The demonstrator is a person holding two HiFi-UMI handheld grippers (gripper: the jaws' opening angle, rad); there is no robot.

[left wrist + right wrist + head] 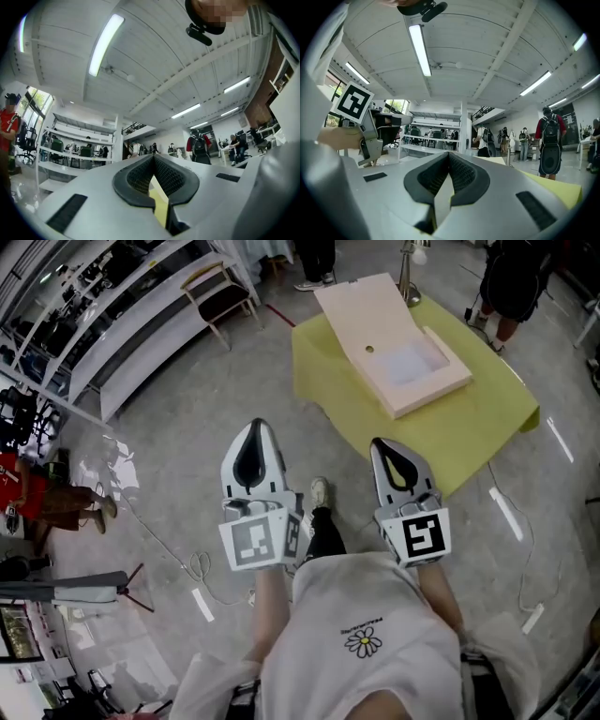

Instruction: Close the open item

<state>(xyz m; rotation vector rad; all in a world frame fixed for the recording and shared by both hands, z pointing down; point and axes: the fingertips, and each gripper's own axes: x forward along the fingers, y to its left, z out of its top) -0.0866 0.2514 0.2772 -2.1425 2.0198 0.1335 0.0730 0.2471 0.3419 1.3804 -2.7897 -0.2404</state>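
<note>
Pre-contact: box (412, 371) open on yellow table (478, 423).
Left gripper (255, 429) and right gripper (384, 446) clenched, empty, well short of it — likely to push the lid (361, 310) shut.

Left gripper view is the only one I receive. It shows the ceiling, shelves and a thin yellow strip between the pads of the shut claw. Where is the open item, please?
Observer: In the head view a flat pale box lies on a yellow-covered table, ahead of both claws and to the right.
Operator: Is its lid up?
Observer: Yes, the lid stands raised at the box's far-left side.
Operator: And the other claw?
Observer: The right claw is shut and empty, short of the box.
</note>
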